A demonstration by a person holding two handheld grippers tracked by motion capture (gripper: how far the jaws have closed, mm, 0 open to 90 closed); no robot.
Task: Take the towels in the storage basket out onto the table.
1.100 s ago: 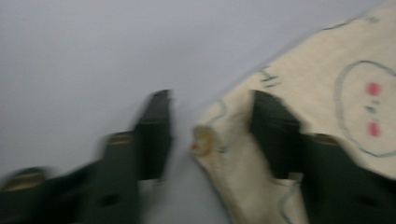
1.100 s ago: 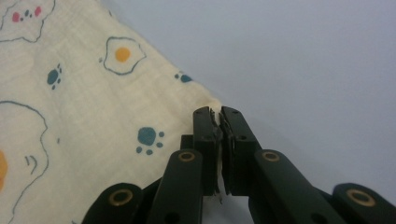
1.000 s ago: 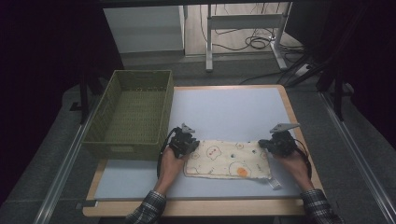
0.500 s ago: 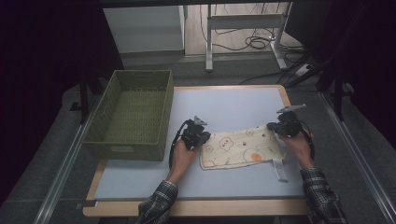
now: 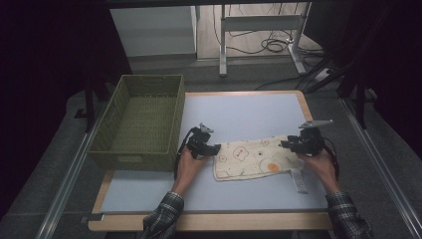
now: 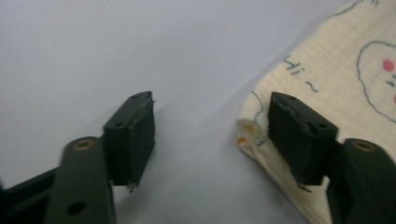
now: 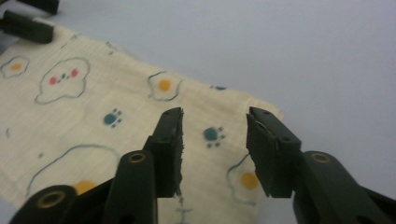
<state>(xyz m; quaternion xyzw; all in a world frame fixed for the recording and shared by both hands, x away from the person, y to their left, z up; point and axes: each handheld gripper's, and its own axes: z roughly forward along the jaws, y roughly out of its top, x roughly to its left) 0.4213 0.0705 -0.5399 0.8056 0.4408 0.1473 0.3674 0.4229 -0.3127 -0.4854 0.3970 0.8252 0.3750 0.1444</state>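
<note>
Cloth (image 5: pixel 251 158), cream, printed, seemingly crinkle-woven, roughly rectangular.

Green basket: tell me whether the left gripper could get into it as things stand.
Probably yes. The left gripper sits just right of the green basket, its jaws apart and holding nothing; the basket's top is open and nothing stands between them, though it must lift over the near wall.

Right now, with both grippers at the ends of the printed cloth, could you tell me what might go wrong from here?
The jaws of the left gripper and right gripper have just been opening, and neither presses on the printed cloth, so a lift now would probably leave it on the table. The left end looks doubled over, so a regrip may catch one layer. The cloth's strap trails near the right hand and could snag.
</note>
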